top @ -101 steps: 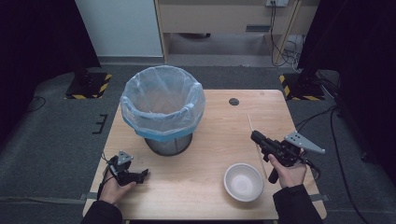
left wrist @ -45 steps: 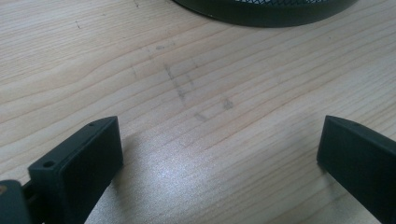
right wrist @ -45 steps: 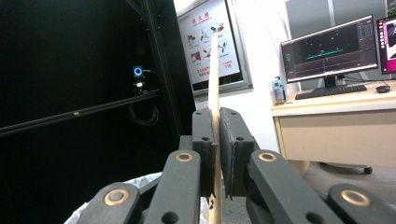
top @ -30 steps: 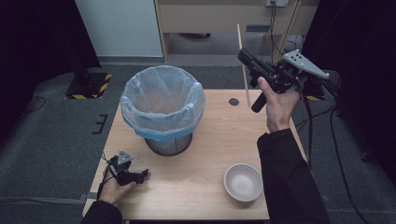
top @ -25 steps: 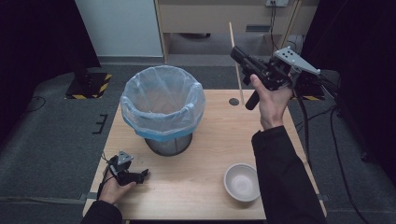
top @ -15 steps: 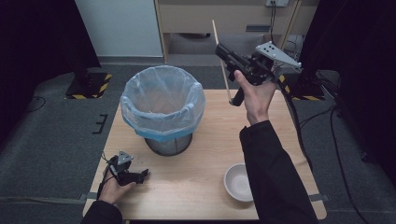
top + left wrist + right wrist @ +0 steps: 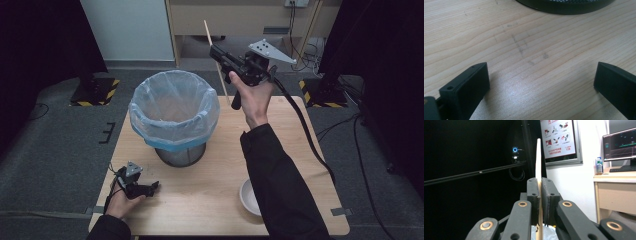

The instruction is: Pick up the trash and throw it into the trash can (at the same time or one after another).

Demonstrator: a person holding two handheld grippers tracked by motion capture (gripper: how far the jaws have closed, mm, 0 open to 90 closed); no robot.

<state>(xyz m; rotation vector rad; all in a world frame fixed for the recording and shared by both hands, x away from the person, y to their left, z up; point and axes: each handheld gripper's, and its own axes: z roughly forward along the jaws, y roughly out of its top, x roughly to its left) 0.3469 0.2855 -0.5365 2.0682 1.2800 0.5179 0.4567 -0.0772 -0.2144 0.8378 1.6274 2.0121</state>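
The right gripper point(image 7: 216, 51), raised beside the black mesh bin lined with a pale blue plastic bag point(image 7: 174, 116), pinches a thin pale wooden stick point(image 7: 216, 62) between its jaws, the stick nearly upright. The left gripper point(image 7: 153, 186) rests on the light wooden counter point(image 7: 210, 195), jaws spread wide. A white bowl point(image 7: 247, 196), partly hidden by the sleeve, seems empty.

wooden table point(image 7: 295, 150), lined bin point(image 7: 174, 116), white bowl point(image 7: 248, 196)

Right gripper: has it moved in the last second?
Yes. The right gripper, shut on the wooden stick, has swung left in the high view, from past the table's far right corner toward the lined wastebasket's rim.
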